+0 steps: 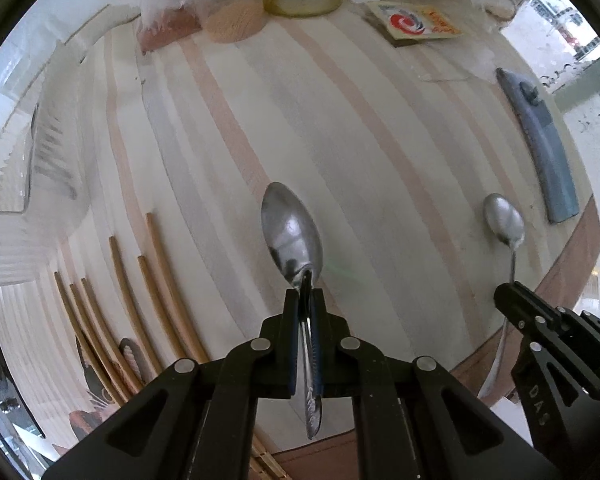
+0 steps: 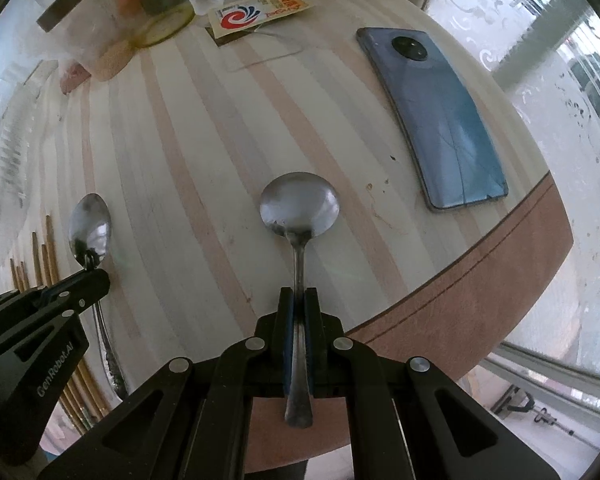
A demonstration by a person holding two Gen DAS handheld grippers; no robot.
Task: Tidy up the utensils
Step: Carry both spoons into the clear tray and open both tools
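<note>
So two spoons are being held here, one per gripper. The left gripper is clamped tight on the handle of an oval spoon, which is seen edge-on with its bowl sticking out past the fingertips and the patterned handle end trailing back between the blue pads. The right gripper is closed the same way on a round-bowled spoon, gripped partway down its handle, bowl facing up toward the camera.

Everything is best placed off the blue phone, which is lying camera-side up on the striped surface near its rounded brown edge. The round-bowled spoon is held just left of the phone's near end, and the oval spoon is further left again, well apart from the phone. A bunch of wooden chopsticks is laid out on the surface at the far left, past the oval spoon. Across from the phone's far end, a red-and-yellow sachet and some plastic bags of food are piled up.
</note>
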